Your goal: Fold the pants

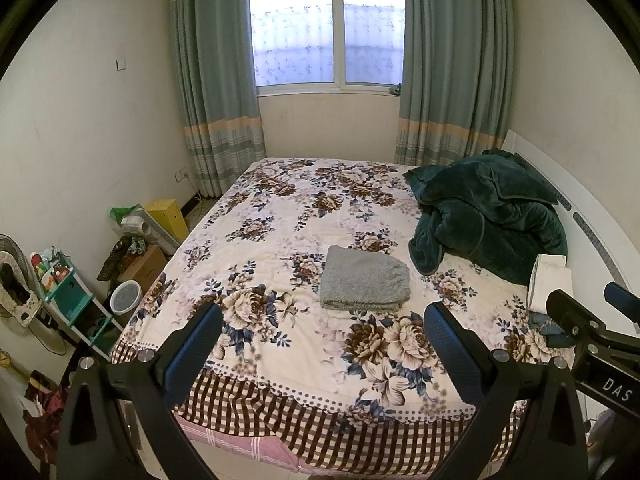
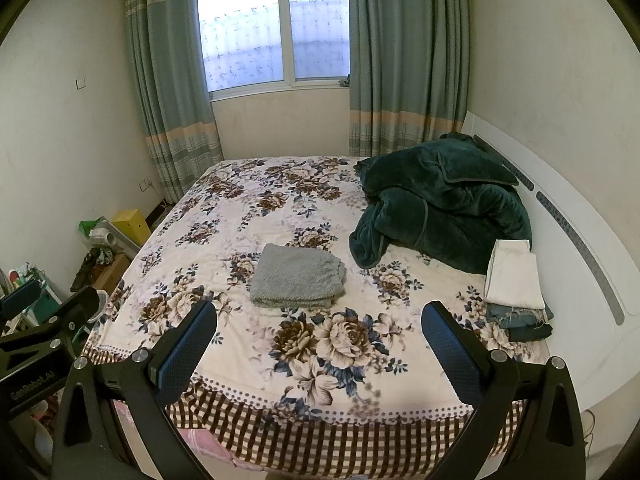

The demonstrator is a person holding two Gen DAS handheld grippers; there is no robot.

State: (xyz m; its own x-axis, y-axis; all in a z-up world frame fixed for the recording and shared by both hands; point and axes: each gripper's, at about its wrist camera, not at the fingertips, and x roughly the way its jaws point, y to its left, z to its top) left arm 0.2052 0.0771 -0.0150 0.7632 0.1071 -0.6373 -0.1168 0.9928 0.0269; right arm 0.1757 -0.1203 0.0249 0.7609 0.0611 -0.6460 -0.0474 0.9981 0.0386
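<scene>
Grey fuzzy pants (image 1: 365, 280) (image 2: 298, 276) lie folded into a neat rectangle on the middle of the floral bed sheet (image 1: 280, 232) (image 2: 240, 216). My left gripper (image 1: 323, 316) hovers over the foot of the bed, short of the pants, open with nothing between its blue-padded fingers. My right gripper (image 2: 320, 312) hangs beside it at about the same height, open and empty too. Each gripper shows at the edge of the other's view: the right gripper (image 1: 592, 320) and the left gripper (image 2: 52, 308). Neither touches the pants.
A crumpled dark green blanket (image 1: 488, 216) (image 2: 440, 204) lies at the far right by the white headboard (image 2: 580, 248). A stack of folded clothes (image 2: 514, 276) with a white piece on top sits near the right edge. A yellow box (image 1: 168, 216), a teal shelf (image 1: 68, 292) and clutter crowd the floor on the left.
</scene>
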